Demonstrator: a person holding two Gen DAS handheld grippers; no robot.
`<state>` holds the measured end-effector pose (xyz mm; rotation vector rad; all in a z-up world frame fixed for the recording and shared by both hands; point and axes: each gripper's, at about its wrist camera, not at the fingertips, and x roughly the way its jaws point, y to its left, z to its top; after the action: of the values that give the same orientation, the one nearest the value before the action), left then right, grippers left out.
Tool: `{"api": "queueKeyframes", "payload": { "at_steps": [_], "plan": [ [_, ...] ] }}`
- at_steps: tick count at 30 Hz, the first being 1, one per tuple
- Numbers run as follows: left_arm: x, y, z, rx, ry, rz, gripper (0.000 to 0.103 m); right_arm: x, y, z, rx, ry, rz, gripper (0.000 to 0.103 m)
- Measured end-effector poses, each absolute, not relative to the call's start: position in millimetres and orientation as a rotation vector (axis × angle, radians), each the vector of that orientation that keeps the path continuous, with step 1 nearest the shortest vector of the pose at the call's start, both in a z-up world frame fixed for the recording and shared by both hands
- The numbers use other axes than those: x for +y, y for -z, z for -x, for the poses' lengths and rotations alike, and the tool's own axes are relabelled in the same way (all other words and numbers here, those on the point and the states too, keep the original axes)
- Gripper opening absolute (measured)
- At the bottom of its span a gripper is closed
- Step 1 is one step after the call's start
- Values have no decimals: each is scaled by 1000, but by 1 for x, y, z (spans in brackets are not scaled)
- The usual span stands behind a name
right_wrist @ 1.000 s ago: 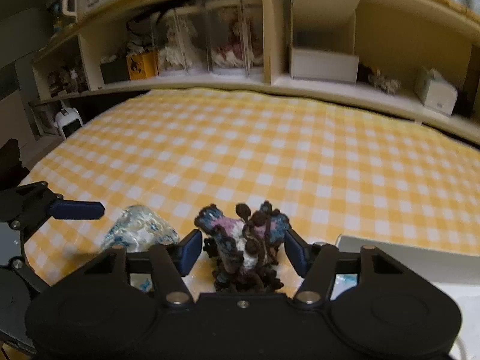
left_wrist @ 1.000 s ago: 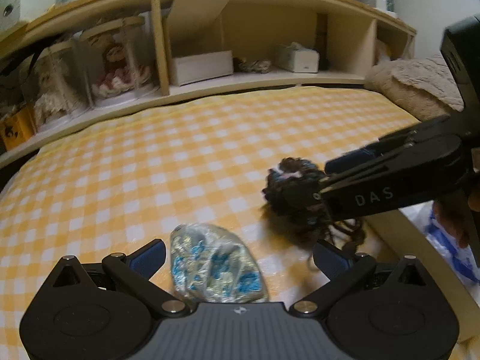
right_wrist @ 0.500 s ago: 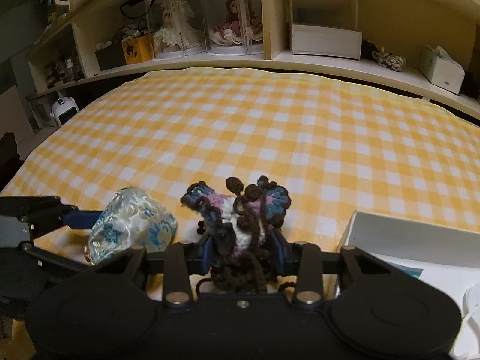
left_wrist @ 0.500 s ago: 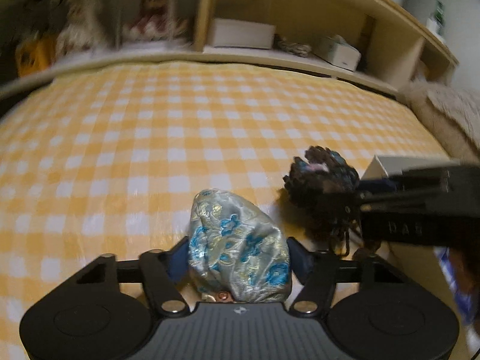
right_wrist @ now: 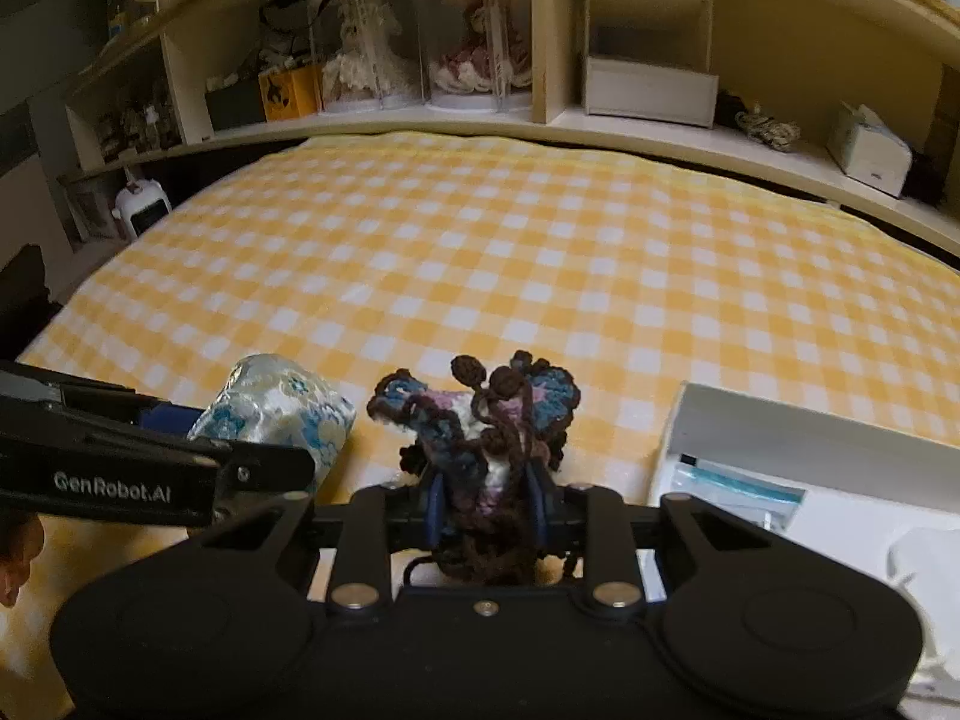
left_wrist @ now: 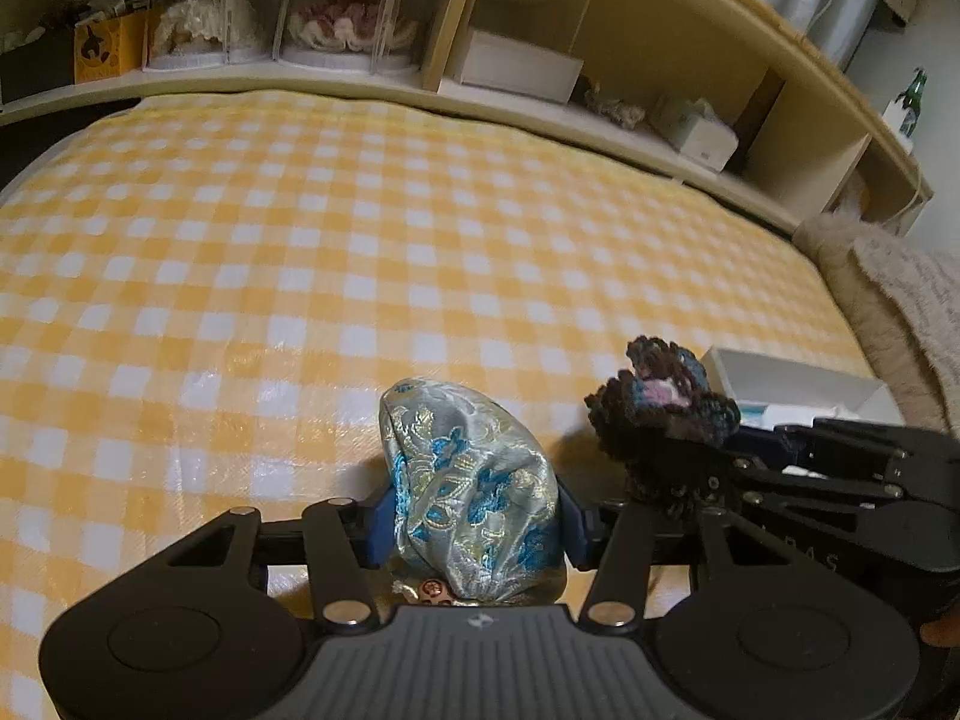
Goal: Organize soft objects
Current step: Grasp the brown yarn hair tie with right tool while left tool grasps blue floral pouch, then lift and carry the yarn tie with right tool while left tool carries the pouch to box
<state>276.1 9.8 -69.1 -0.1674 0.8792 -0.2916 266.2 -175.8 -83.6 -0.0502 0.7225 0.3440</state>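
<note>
A bed-like surface covered by a yellow-and-white checked cloth [left_wrist: 372, 252] fills both wrist views, with a curved wooden shelf unit [right_wrist: 540, 36] along its far edge.

The left gripper [left_wrist: 477, 519], black tongs with blue pads, has just been closing, and its two pads now press on either side of a silvery brocade pouch with blue and gold flowers [left_wrist: 471, 480]. The pouch stands up between the fingers, its gathered neck toward the tongs' body and its rounded end pointing away from them.

Just to the right of those tongs, the right gripper [right_wrist: 485, 504] has also just been closing, and it now pinches a crocheted yarn piece in dark brown, blue, pink and white [right_wrist: 480, 420]. The yarn piece rises above the blue pads, with brown strands trailing back toward the tongs' body.

Seen from the right tongs, the pouch sits just left of the yarn piece, the two close but apart. To the right of the right tongs lies an open white box [right_wrist: 804, 450] holding a clear packet, resting on the checked cloth.
</note>
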Motion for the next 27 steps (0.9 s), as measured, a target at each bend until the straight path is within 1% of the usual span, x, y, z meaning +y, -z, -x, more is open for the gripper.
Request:
{"api": "queueKeyframes", "payload": {
  "at_steps": [14, 27],
  "plan": [
    [22, 14, -229, 742, 308, 227, 52, -209, 30, -212, 631, -337, -61, 28],
    [14, -10, -188, 667, 348, 213, 52, -225, 4, -164, 564, -318, -89, 28]
  ]
}}
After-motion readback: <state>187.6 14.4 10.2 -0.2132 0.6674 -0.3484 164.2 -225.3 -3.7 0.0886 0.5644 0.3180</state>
